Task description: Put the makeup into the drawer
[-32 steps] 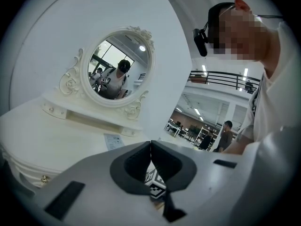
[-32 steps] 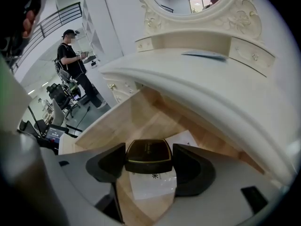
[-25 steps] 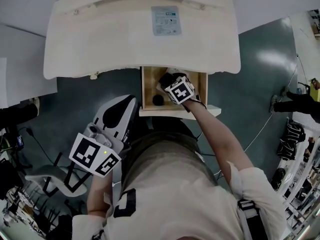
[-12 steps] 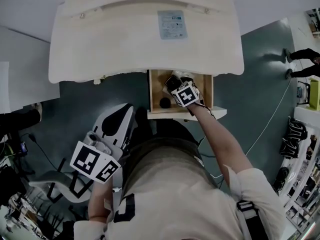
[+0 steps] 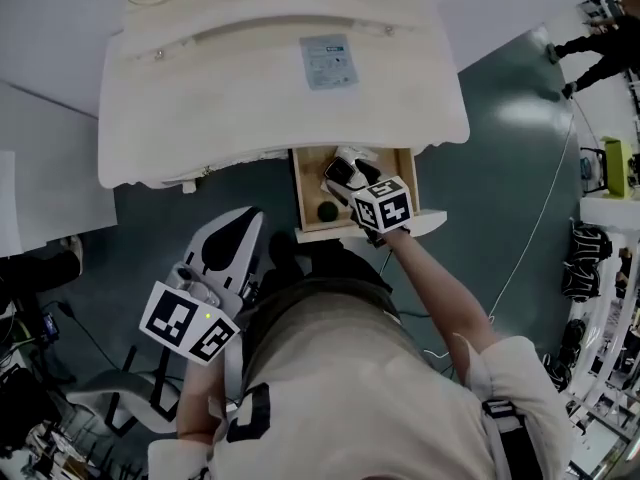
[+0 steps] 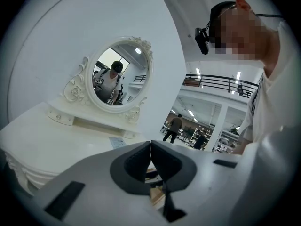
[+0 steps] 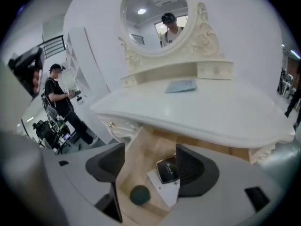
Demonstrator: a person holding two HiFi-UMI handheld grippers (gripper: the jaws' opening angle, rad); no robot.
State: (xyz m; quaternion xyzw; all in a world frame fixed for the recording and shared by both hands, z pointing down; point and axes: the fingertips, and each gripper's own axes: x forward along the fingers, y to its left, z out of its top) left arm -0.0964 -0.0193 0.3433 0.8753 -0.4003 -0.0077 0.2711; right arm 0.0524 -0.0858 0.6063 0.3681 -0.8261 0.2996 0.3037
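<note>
The wooden drawer [image 5: 305, 190] [image 7: 136, 161] stands pulled out under the white vanity table [image 5: 250, 98]. Inside it a black makeup compact [image 5: 340, 171] [image 7: 167, 169] lies on a white box [image 7: 162, 187], with a dark round ball [image 5: 327, 211] [image 7: 139, 195] at the near left. My right gripper [image 5: 358, 183] [image 7: 150, 166] hangs open over the drawer, the compact beside its right jaw and nothing held between the jaws. My left gripper [image 5: 238, 223] [image 6: 150, 147] is shut and empty, held low to the left of the drawer.
An oval mirror [image 6: 117, 74] [image 7: 157, 13] stands at the table's back, and a paper card [image 5: 328, 63] lies on the top. A chair base [image 5: 110, 398] is on the floor at the left, a cable [image 5: 540, 228] at the right. A person [image 7: 59, 98] stands far left.
My right gripper has drawn back from deep in the drawer toward its front edge, leaving the compact lying inside. The left gripper has hardly moved.
</note>
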